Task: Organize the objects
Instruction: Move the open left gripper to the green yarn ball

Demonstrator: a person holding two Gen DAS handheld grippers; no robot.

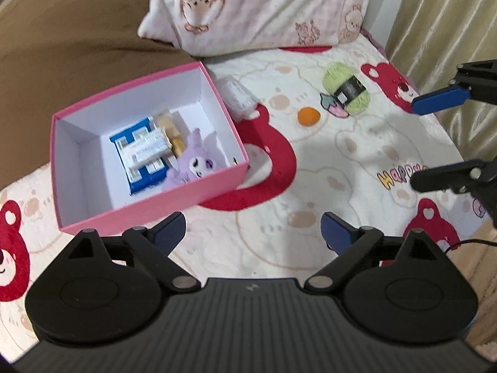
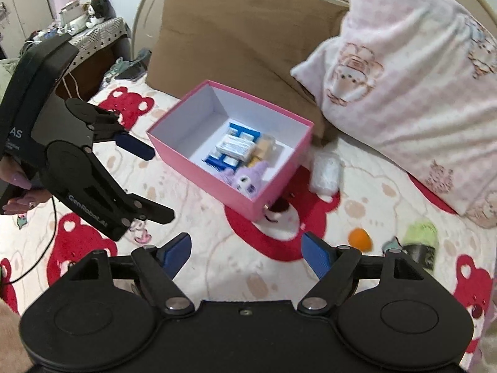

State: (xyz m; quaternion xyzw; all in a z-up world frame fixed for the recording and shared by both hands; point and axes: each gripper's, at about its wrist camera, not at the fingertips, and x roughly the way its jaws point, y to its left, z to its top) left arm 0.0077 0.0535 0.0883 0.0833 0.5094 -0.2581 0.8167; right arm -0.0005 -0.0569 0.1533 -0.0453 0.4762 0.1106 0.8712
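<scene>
Holding both tools above the bed, you have your left gripper (image 1: 253, 231) with its blue-padded jaws spread wide and nothing between them, and your right gripper (image 2: 247, 253) also spread apart and empty, touching nothing. The pink cardboard box with white inside walls (image 1: 217, 183) sits on the fleece blanket printed with red bears (image 1: 279, 248), just beyond the left fingertips, and it already contains a blue and white flat packet (image 1: 141, 155), a small white labelled packet (image 1: 149, 150) lying on top of it, a fluffy purple plush toy (image 1: 197, 163) and some beige pieces (image 1: 170, 133) that are too blurred to name. Outside the box, a white wrapped bundle (image 1: 237, 94) lies just beside its far corner, soft in focus so its material is unclear. Farther away on the blanket rest a small orange ball (image 1: 308, 116) and a light green yarn skein with a black paper band (image 1: 346, 91), well apart from the box. In the right wrist view the skein is partly cut off behind the gripper's linkage. A pink checked pillow with bear print (image 1: 257, 9) leans against a brown cushion (image 1: 77, 31) behind the box.
</scene>
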